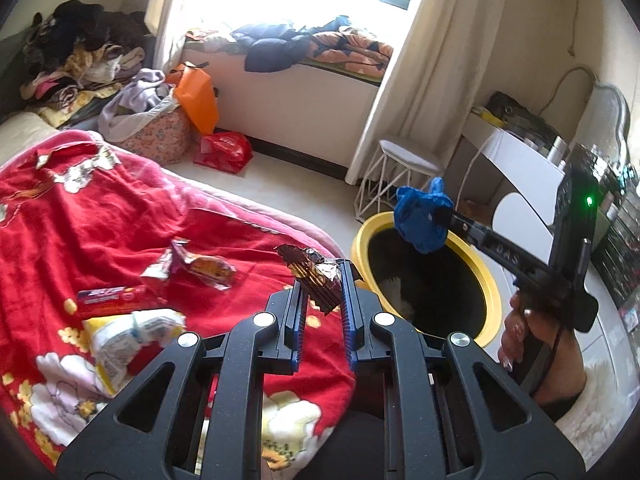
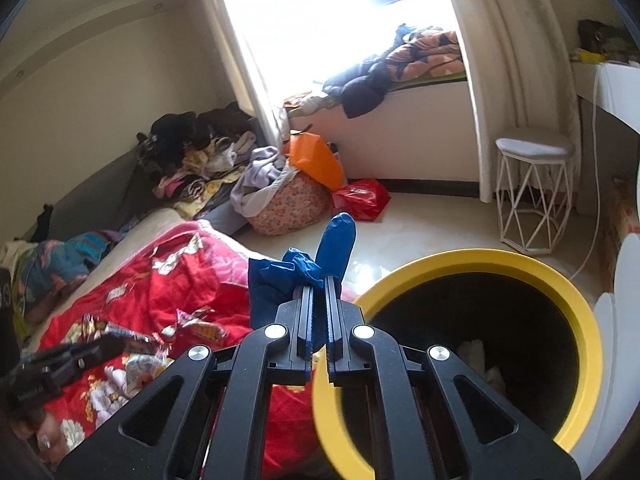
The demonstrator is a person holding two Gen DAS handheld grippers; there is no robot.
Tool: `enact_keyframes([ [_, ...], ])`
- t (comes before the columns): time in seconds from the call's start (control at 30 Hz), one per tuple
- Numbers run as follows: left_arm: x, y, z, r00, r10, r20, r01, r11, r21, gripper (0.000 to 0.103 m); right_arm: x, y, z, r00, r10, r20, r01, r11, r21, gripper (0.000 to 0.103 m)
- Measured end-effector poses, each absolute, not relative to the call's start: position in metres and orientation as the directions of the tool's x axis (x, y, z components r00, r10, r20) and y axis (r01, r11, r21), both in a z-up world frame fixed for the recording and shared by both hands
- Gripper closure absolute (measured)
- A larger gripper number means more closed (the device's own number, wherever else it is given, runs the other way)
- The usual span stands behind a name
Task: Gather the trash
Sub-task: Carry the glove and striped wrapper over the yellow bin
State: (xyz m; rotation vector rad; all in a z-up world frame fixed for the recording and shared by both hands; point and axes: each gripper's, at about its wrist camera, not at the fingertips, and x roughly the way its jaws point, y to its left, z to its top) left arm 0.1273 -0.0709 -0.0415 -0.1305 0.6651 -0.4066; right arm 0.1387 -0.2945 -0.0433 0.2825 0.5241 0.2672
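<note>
My left gripper (image 1: 322,272) is shut on a crumpled brown foil wrapper (image 1: 310,270), held above the edge of the red blanket (image 1: 100,216) beside the yellow-rimmed bin (image 1: 494,300). My right gripper (image 2: 319,280) is shut on a blue plastic glove (image 2: 296,276); in the left wrist view the blue glove (image 1: 422,216) hangs over the bin's far rim. The yellow bin (image 2: 576,296) has a black inside with white paper at the bottom. Several snack wrappers (image 1: 200,266) lie loose on the blanket.
A white wire stool (image 2: 534,196) stands behind the bin by the curtain. A flowered laundry basket (image 2: 288,204), an orange bag (image 2: 316,160) and a red bag (image 2: 362,196) sit on the floor. Clothes are piled on the sofa (image 1: 76,52). A white desk (image 1: 528,160) is at the right.
</note>
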Motion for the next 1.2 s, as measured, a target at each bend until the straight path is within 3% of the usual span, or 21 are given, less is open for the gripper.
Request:
enact_keyframes([
  [0.77,0.128,-0.143,-0.053,0.647,-0.472,-0.6,0.446,0.871,-0.205,0.092,0.132,-0.377,-0.053,0.865,0.189,-0.464,0.034,0.902,0.431,0.098],
  [1.2,0.143,-0.174,-0.064,0.614,-0.494,-0.616,0.473,0.855,-0.214,0.092,0.129,-0.393,-0.055,0.842,0.067,-0.536,0.139,0.932,0.335,0.098],
])
